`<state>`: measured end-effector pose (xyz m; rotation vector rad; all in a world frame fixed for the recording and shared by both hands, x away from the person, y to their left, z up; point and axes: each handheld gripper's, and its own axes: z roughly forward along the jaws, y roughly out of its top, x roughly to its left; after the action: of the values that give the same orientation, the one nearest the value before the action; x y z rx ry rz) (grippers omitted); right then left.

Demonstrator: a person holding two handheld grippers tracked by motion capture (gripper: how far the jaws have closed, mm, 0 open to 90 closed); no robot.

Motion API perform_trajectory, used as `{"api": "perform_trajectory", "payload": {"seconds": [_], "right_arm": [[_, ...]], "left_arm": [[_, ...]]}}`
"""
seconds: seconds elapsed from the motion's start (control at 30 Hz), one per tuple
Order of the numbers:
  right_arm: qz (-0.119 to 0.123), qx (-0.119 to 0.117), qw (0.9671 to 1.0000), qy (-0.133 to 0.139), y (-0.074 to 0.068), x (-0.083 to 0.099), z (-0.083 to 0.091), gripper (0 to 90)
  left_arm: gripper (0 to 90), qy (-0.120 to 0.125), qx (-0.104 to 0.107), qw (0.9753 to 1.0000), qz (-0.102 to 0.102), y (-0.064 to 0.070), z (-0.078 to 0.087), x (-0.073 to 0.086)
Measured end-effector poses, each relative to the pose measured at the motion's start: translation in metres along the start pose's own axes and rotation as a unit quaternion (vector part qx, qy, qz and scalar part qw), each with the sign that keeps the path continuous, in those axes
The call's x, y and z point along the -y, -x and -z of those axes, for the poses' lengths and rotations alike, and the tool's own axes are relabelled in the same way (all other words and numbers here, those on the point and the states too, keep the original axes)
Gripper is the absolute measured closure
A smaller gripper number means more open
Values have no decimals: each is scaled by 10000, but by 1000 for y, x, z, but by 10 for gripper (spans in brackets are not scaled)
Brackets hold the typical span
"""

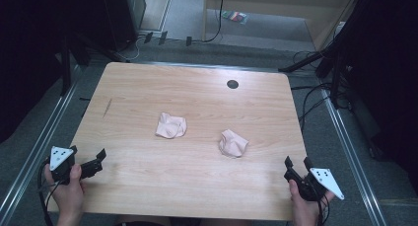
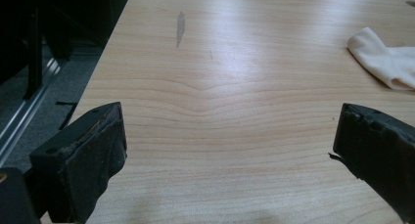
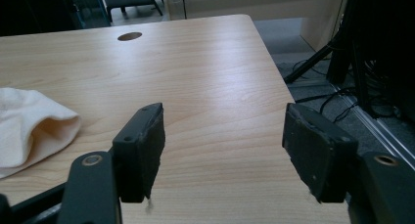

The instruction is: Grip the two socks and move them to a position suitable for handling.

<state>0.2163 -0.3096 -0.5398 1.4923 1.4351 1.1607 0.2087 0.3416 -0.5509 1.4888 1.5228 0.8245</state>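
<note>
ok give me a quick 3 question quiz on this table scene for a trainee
1. True or false: the left gripper is shut on a cloth.
2. How many crumpled cloths lie on the table?
A) one B) two C) three
3. Fill in: the dark round hole sits near the table's ____ edge.

Key:
1. False. Its fingers stand apart over bare wood, and the right gripper is open too.
2. B. The left cloth and the right cloth lie apart near the middle.
3. Far.
</note>
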Motion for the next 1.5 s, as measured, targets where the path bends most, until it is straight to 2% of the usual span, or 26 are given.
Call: {"api": "perform_trajectory", "payload": {"seconds": [0.2,0.3,0.43,0.47,0.53,0.57,0.6,0.67,0.7,0.73,0.77,0.8,0.87,0.9,1.0,1.03,1.13,1.17,1.3,1.37,1.4,1.43,1.47,1.5], "right_arm": [[43,-177,9998,98,-7,-11,10,381],[114,-213,9997,103,-14,-18,14,386],[198,-344,9992,71,-31,-35,16,383],[198,-344,9992,71,-31,-35,16,383],[185,-427,9989,50,-40,-43,16,383],[250,-525,9983,-9,-51,-50,16,384],[250,-525,9983,-9,-51,-50,16,384],[474,-607,9970,-34,-64,-57,16,390],[600,-749,9954,-28,-75,-63,15,412],[600,-749,9954,-28,-75,-63,15,412],[550,-893,9945,-8,-83,-69,13,434],[550,-893,9945,-8,-83,-69,13,434],[534,-1002,9935,-23,-92,-74,9,443],[532,-1038,9932,-74,-101,-76,1,475],[561,-1060,9926,-173,-110,-78,-6,507],[609,-1190,9907,-249,-120,-78,-13,526],[762,-1348,9873,-356,-133,-74,-21,533],[762,-1348,9873,-356,-133,-74,-21,533],[948,-1430,9835,-570,-145,-64,-33,531],[962,-1458,9823,-673,-148,-58,-39,519],[951,-1552,9796,-850,-151,-49,-46,497],[985,-1572,9782,-930,-153,-46,-48,494],[985,-1572,9782,-930,-153,-46,-48,494],[1049,-1586,9763,-1035,-156,-42,-51,486]], "left_arm": [[0,-66,-39,10000,-47,1,-1,0],[0,-112,-22,9999,-10,1,-2,-1],[0,-68,-105,9999,74,0,-1,0],[0,-66,-148,9998,84,0,-1,0],[0,-62,-219,9997,57,1,-1,0],[0,-61,-244,9997,31,2,-1,0],[0,-78,-263,9996,23,2,-1,0],[0,-76,-337,9994,10,3,-2,-1],[2,-103,-385,9992,-47,5,-4,-1],[2,-103,-385,9992,-47,5,-4,-1],[2,-118,-421,9989,-146,7,-4,-1],[2,-118,-421,9989,-146,7,-4,-1],[2,-131,-409,9988,-223,8,-4,-1],[2,-146,-418,9988,-206,8,-4,-1],[2,-133,-399,9990,-182,8,-5,-1],[2,-156,-355,9991,-165,7,-5,-2],[2,-266,-364,9988,-215,8,-7,-3],[2,-266,-364,9988,-215,8,-7,-3],[2,-386,-408,9977,-384,11,-10,-3],[2,-412,-392,9978,-342,10,-10,-4],[2,-447,-405,9978,-274,9,-11,-4],[2,-510,-391,9976,-274,9,-12,-4],[2,-510,-391,9976,-274,9,-12,-4],[2,-540,-392,9973,-292,9,-12,-5]]}}
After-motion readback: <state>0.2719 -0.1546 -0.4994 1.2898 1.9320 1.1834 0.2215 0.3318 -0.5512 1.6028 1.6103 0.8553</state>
